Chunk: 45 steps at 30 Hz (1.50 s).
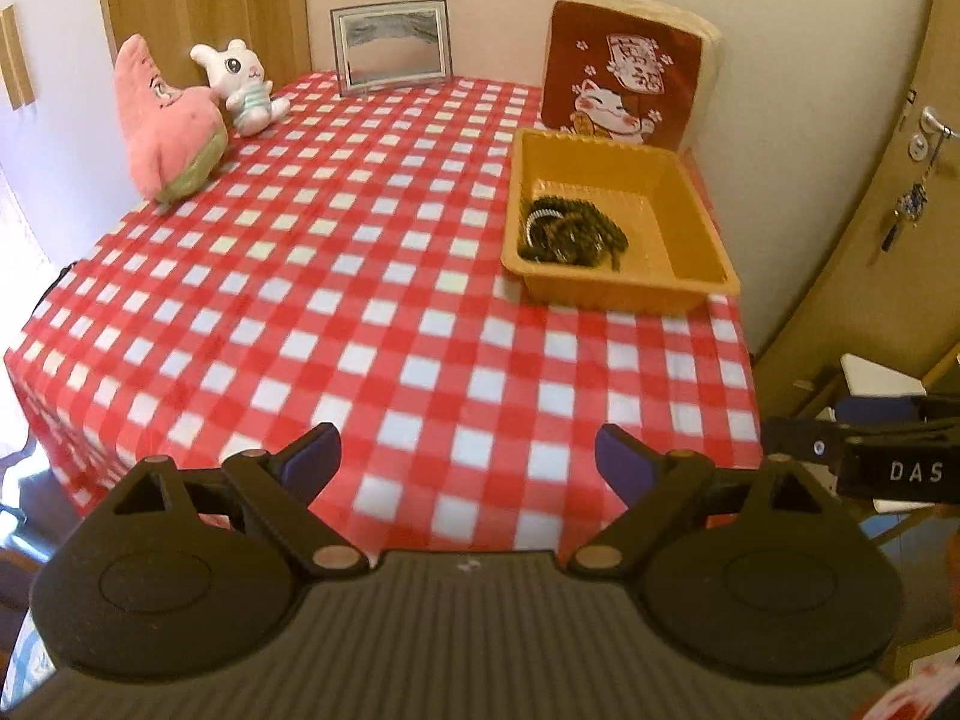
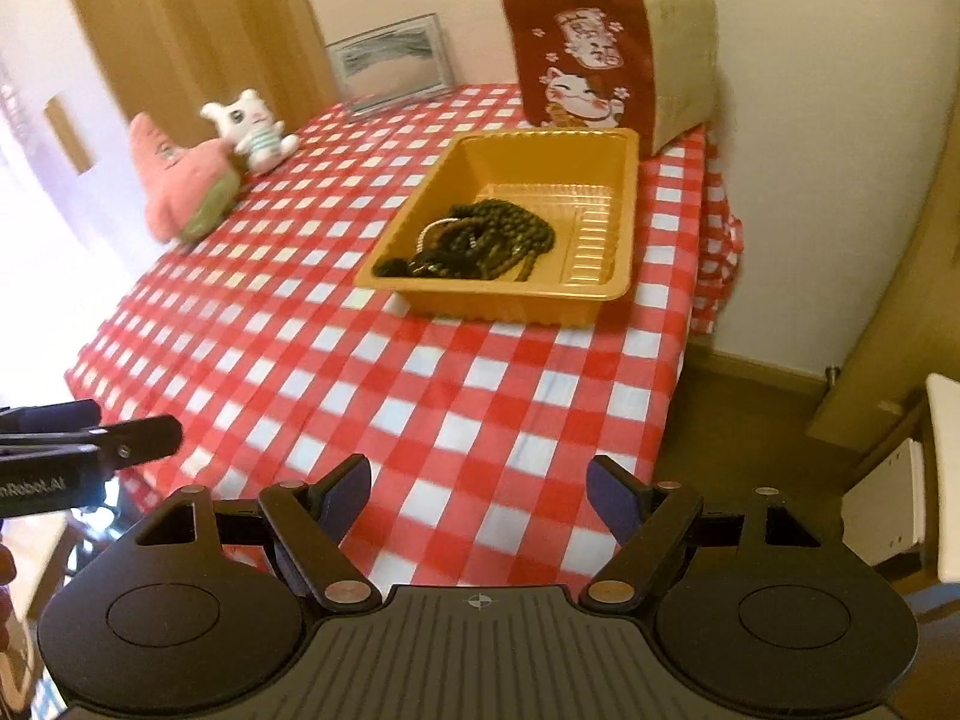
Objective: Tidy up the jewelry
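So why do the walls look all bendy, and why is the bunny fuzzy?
Left wrist view: the fisheye lens curves the door frame at the edge; white glare washes out the left side. Right wrist view: motion blur smears the white bunny plush and the framed picture; the beads in the orange tray stay clearer.

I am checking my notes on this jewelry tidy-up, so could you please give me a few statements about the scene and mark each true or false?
1. The beaded jewelry lies inside the orange tray. True.
2. The left gripper is shut on a necklace. False: it is open with nothing between its fingers.
3. The right gripper is open and empty. True.
4. The tray stands at the left side of the checkered tablecloth, beside the pink plush. False: it stands at the right side, in front of the red cat cushion.
5. The white rabbit plush sits in the tray. False: it sits on the cloth beside the pink plush.
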Motion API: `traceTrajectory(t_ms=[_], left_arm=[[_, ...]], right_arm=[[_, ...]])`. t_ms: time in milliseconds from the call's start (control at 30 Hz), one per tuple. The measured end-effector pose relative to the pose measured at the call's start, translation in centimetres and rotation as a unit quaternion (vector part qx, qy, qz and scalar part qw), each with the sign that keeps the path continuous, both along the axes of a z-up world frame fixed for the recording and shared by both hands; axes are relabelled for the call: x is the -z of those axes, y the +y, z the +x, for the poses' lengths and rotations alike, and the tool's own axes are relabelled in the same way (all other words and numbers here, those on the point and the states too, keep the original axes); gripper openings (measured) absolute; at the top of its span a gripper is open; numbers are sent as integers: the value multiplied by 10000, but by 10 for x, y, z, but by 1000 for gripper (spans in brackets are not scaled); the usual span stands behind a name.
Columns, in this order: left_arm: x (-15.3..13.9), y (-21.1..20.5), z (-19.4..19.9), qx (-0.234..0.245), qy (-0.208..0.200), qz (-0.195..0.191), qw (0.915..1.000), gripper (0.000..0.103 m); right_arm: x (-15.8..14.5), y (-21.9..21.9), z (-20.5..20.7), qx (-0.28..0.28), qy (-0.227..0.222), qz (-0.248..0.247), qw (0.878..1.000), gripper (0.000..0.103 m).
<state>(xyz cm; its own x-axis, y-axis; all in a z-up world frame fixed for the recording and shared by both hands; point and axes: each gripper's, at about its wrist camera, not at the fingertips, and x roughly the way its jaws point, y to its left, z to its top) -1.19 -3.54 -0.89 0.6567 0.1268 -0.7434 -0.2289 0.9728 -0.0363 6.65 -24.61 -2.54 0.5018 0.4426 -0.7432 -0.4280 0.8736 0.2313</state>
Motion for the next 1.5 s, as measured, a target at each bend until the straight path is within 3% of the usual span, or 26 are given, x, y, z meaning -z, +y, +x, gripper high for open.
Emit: traceTrajectory(t_ms=[533, 1500], left_arm=[[-4, -21, -26, 54, -107, 8, 9999, 91], [-4, -18, -12, 222, -108, 32, 9997, 91]], right_arm=[[-8, -6, -25, -225, -129, 32, 9997, 79], [-9, -3, -23, -172, -158, -9, 9997, 79]])
